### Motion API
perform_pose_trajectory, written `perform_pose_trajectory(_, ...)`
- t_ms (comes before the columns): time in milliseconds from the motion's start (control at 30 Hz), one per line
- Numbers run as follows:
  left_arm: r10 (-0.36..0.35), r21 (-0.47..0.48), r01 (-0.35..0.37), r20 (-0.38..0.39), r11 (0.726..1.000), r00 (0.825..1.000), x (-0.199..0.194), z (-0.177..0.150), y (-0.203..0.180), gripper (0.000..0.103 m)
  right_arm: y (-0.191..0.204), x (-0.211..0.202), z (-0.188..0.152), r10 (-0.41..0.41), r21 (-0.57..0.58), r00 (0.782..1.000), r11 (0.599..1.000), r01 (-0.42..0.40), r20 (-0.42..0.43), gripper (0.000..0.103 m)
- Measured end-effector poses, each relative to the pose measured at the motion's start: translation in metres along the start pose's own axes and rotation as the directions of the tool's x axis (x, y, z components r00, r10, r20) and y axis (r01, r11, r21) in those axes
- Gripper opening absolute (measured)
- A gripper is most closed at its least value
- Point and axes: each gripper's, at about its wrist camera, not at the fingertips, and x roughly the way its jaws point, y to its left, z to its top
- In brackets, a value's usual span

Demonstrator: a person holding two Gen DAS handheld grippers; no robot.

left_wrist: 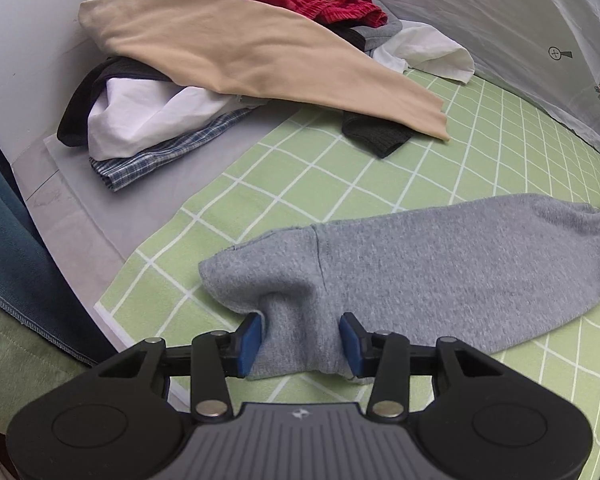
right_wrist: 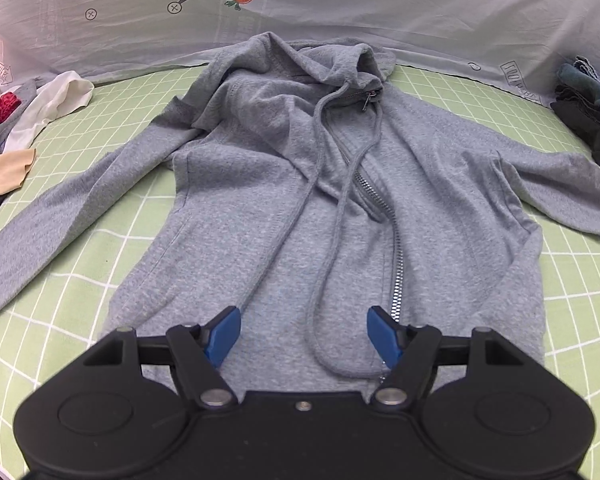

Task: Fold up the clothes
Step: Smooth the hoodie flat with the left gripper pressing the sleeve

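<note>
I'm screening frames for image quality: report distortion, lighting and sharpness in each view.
Left wrist view: strong fisheye bowing of the green grid sheet, dark corner vignetting, even soft light, sharp grey sleeve. Right wrist view: same barrel curve, grey hoodie crisp, no glare, only faint shadow under the right hand-held gripper.

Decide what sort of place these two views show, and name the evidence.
Probably a home laundry-folding spot, perhaps a bed: a green grid-patterned cloth covers the surface, a grey zip-up hooded sweatshirt lies spread on it, and a heap of unfolded mixed garments waits beside a carrot-printed pale sheet.
</note>
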Motion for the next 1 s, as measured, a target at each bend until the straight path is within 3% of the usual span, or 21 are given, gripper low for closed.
perform_pose_trajectory(167,0.019,-0.018,-0.019,-0.014,1.0,1.0,-0.006,-0.006,0.01,0.047,0.008,0.001,-0.007,0.021,-0.026,1.0,0.999,-0.022,-0.006,0.072)
perform_pose_trajectory(367,0.005,0.007,-0.005,-0.02,1.0,1.0,-0.015,-0.006,0.005,0.047,0.002,0.001,-0.007,0.003,-0.015,1.0,1.0,-0.003,-0.006,0.086)
perform_pose_trajectory(500,-0.009,-0.046,0.007,-0.035,0.999,0.999,-0.019,-0.006,0.012,0.05,0.011,-0.004,-0.002,-0.014,-0.084,0.999,0.996,0.017,0.037,0.095)
perform_pose_trajectory(800,-0.033,-0.126,0.022,-0.085,0.992,0.996,-0.018,-0.012,0.032,0.061,0.056,-0.002,0.011,0.081,-0.204,0.995,0.977,-0.066,0.063,0.096)
perform_pose_trajectory(1000,-0.015,-0.069,0.01,-0.075,0.998,0.997,-0.016,-0.013,0.024,0.059,0.083,0.003,0.01,0.123,-0.29,0.992,0.951,-0.107,0.04,0.096)
